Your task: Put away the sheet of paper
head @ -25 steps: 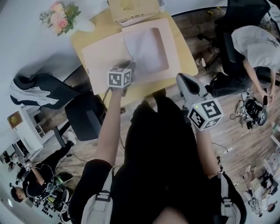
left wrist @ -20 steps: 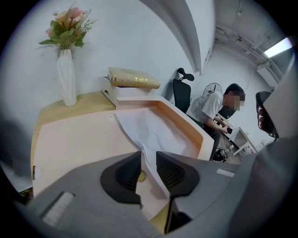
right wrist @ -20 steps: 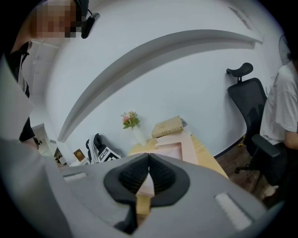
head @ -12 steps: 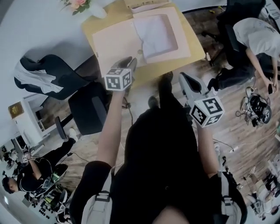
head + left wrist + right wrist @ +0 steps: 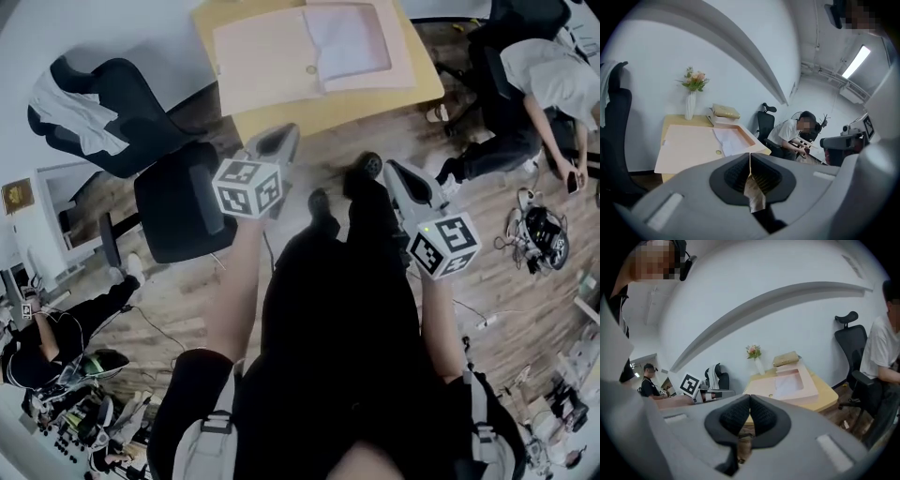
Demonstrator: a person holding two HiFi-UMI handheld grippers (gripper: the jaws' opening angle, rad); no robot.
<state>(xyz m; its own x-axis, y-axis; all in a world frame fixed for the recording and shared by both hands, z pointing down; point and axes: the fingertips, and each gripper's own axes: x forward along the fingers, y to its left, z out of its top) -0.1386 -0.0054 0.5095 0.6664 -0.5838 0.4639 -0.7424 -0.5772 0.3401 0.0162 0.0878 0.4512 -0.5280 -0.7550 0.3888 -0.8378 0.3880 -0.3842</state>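
Note:
The white sheet of paper (image 5: 347,39) lies in the windowed right half of an open pink folder (image 5: 267,61) on the yellow table (image 5: 366,105) at the top of the head view. My left gripper (image 5: 278,141) is shut on nothing and hangs over the floor short of the table's near edge. Also shut and holding nothing, my right gripper (image 5: 396,172) sits lower right, over the floor. The left gripper view has the folder (image 5: 691,145) and sheet (image 5: 729,139) well beyond the closed left gripper (image 5: 750,157). In the right gripper view the folder (image 5: 787,386) lies far past the right gripper (image 5: 750,400).
A black office chair (image 5: 173,211) stands left of my left arm, and another chair draped with white cloth (image 5: 89,103) is behind it. A person (image 5: 544,84) sits at the right. A flower vase (image 5: 691,96) and stacked books (image 5: 723,112) stand at the table's back.
I have backed away from the table, which has slid to the top of the head view. The left gripper, earlier over the folder, is now off the table over the floor.

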